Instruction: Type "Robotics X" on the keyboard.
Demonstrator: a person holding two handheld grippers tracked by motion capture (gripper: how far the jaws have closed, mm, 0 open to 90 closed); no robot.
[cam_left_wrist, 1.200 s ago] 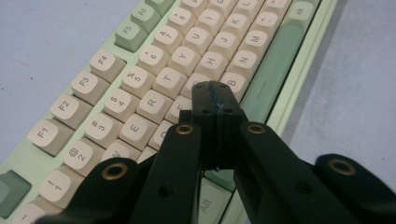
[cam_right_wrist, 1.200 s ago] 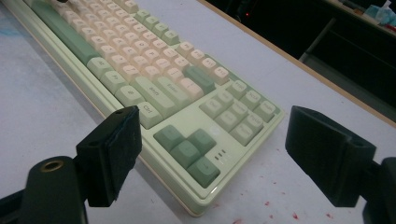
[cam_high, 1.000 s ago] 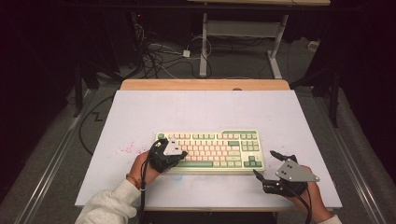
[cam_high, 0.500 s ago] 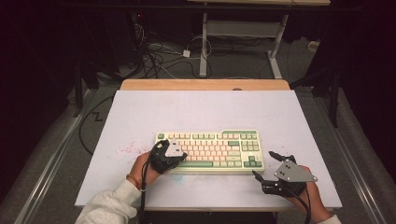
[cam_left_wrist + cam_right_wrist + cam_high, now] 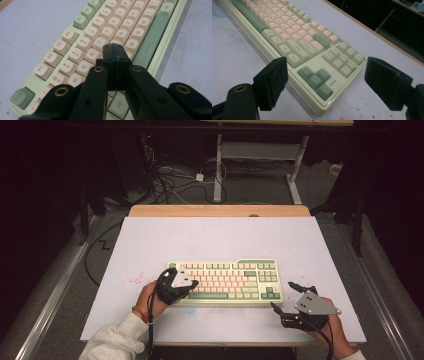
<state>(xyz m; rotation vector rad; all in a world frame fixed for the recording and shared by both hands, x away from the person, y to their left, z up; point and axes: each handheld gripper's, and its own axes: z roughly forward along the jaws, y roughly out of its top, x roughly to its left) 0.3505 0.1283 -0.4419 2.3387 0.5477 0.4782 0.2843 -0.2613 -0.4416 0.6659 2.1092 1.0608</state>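
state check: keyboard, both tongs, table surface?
keyboard: flat on the table, keys up, all visible caps seated.
left tongs: shut, nothing between the jaws, tips over the left letter keys; contact with a key can't be told.
right tongs: open, empty, apart from the keyboard's right front corner.
table: white top, faint red specks near the front.
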